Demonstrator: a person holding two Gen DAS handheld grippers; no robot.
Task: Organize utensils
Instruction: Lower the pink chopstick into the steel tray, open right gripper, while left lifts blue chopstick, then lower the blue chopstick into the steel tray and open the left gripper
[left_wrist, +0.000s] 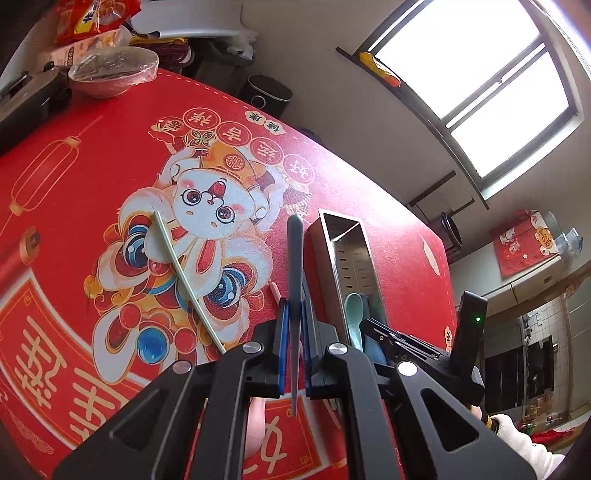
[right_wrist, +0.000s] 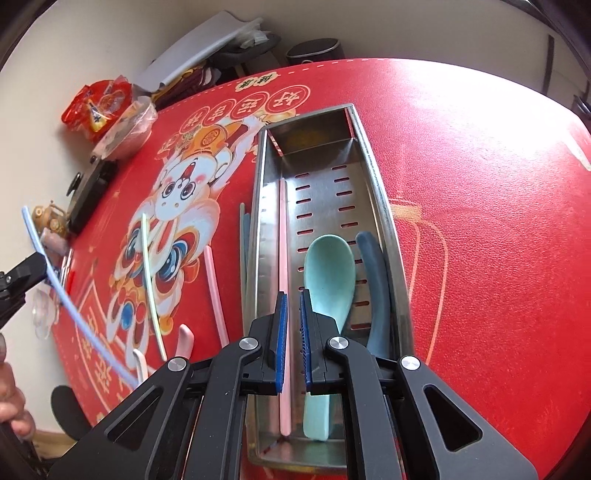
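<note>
My left gripper is shut on a blue chopstick, held above the red mat just left of the steel tray. The right wrist view shows this chopstick slanting at the far left. My right gripper hangs over the tray's near end. Its pads are almost together on a pink chopstick that runs along the tray's left side. A teal spoon and a dark blue spoon lie in the tray. On the mat lie a yellow-green chopstick, another pink chopstick and a blue pair.
A pink spoon and a white spoon lie near the mat's front edge. At the far end stand a wrapped bowl, a snack bag and a black appliance. The mat to the right of the tray is bare.
</note>
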